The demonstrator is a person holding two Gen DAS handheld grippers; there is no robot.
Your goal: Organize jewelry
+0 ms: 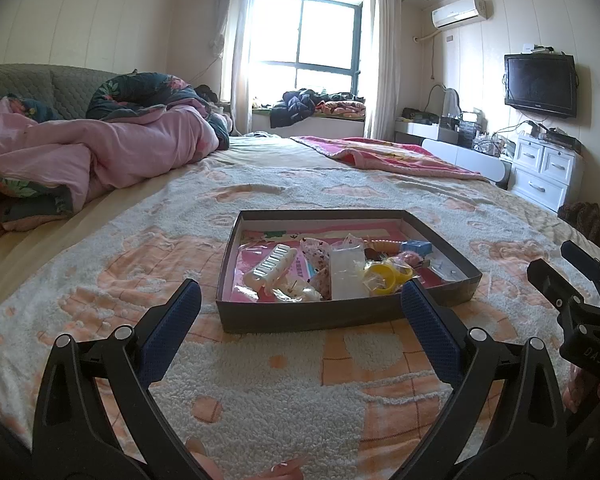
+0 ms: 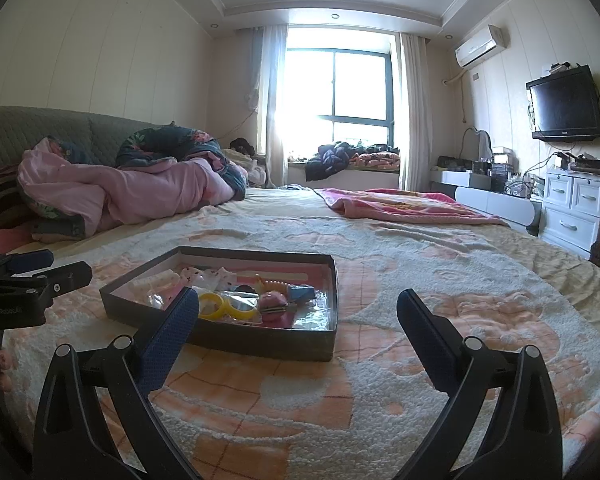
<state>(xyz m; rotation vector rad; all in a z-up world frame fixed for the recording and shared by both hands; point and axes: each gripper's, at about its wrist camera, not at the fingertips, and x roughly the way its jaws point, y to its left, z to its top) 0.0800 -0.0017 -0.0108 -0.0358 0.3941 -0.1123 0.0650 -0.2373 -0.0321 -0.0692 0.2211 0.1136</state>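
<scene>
Shallow dark cardboard box sits on the fleecy bed blanket, roughly centred in the left wrist view, left of centre in the right wrist view. Left gripper is spread wide, nothing between the jaws, hovering just short of the box's near wall. Right gripper is likewise wide open and empty, near the box's right corner, its left finger overlapping the contents in frame. Inside the box it's a loose heap: white ribbed hair clip at the left, yellow bangle near the middle front, clear plastic packet beside it, small blue box toward the back right, and a pink piece next to the bangle; smaller bits are too tangled to identify. Handling guess: everything looks light. The bangle is rigid and smooth, so likely to squirt out if pinched across the curve; better to close on the band wall, one pad inside the ring and one outside. The hair clip is stiff plastic with ridges, should grip fine across its narrow width. The packets are thin, slippery film that will crumple, so pinch a free edge rather than the middle. The box itself is light card on soft bedding, so expect it to slide or tip if a finger pushes on a wall; the left gripper may need to steady the rim while the right picks.
</scene>
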